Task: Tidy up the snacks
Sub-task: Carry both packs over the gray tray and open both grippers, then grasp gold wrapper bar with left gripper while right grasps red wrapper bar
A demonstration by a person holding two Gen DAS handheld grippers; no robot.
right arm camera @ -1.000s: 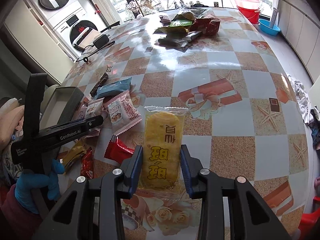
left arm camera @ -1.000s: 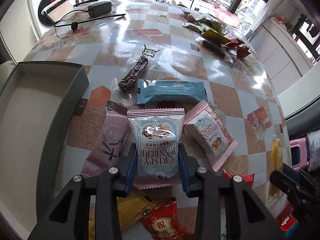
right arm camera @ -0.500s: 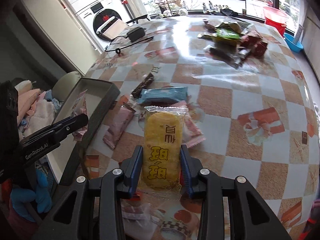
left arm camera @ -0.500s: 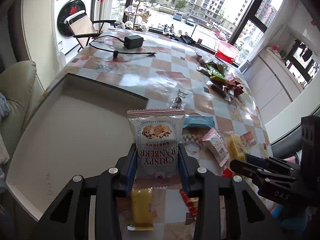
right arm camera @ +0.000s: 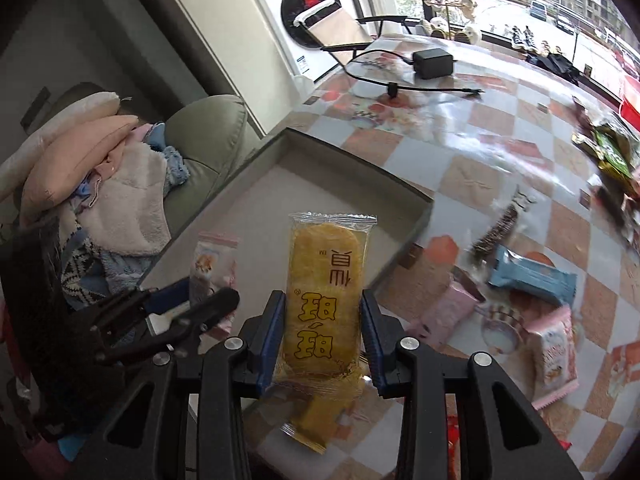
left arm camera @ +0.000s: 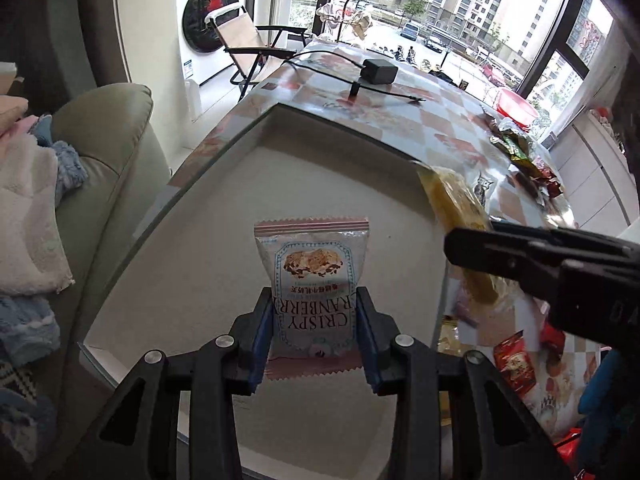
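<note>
Snacks lie scattered on a checkered surface (right arm camera: 472, 172) whose near edge carries a large shallow grey box (right arm camera: 352, 164) with a pale floor. Beyond the box, far ahead of both jaws, a black power adapter (right arm camera: 434, 63) and its cable rest on the surface.

The left gripper (left arm camera: 316, 328) hangs above the floor of the box, its jaws pinching the lower part of a pink-edged cranberry crisp packet (left arm camera: 314, 280), which stands upright between the blue pads. The right gripper (right arm camera: 325, 332), just to the right of the left one, has its jaws pressed onto the sides of a long yellow cracker packet (right arm camera: 326, 300), held upright above the near right wall of the box.

To the right of the right jaws, loose on the surface, lie a blue wrapped bar (right arm camera: 532, 276), a pale pink packet (right arm camera: 450, 308), a second cranberry crisp packet (right arm camera: 556, 356) and a dark bar in clear wrap (right arm camera: 496, 228). Another yellow packet (right arm camera: 316, 420) lies under the right jaws.
</note>
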